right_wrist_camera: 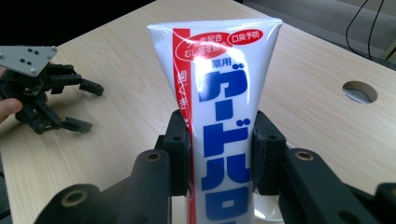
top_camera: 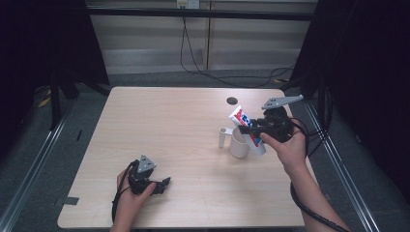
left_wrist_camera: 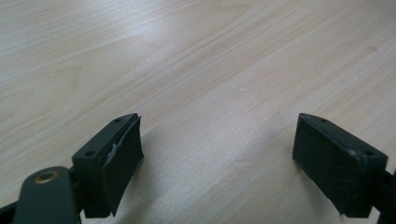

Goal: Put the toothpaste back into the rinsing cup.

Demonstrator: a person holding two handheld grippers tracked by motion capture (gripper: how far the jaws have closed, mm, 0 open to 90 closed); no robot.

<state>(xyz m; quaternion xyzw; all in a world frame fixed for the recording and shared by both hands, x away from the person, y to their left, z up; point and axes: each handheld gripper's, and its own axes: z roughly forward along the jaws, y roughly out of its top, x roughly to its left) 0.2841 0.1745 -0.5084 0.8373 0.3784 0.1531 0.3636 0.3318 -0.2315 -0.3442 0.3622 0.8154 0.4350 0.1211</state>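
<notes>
The right gripper [top_camera: 252, 129] is clamped mid-body on the light, soft white plastic toothpaste tube with red and blue print [right_wrist_camera: 223, 116], tilted over the white mug [top_camera: 238, 143] at right, while the left gripper [left_wrist_camera: 217, 163], jaws apart, rests near-left.

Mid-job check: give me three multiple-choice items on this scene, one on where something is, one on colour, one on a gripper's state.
1. Where is the toothpaste tube?
A. Flat on the table
B. In the right gripper, at the white cup
C. In the left gripper

2. What colour is the large lettering on the tube?
A. Blue
B. Green
C. Black

3. How does the left gripper stand?
A. Shut on the cup
B. Shut on the tube
C. Open, holding nothing

Answers: 1 B, the right gripper view shows its jaws clamped on the tube's sides. 2 A, blue characters on white, with a red stripe. 3 C, the left gripper view shows bare table between the spread jaws.
</notes>
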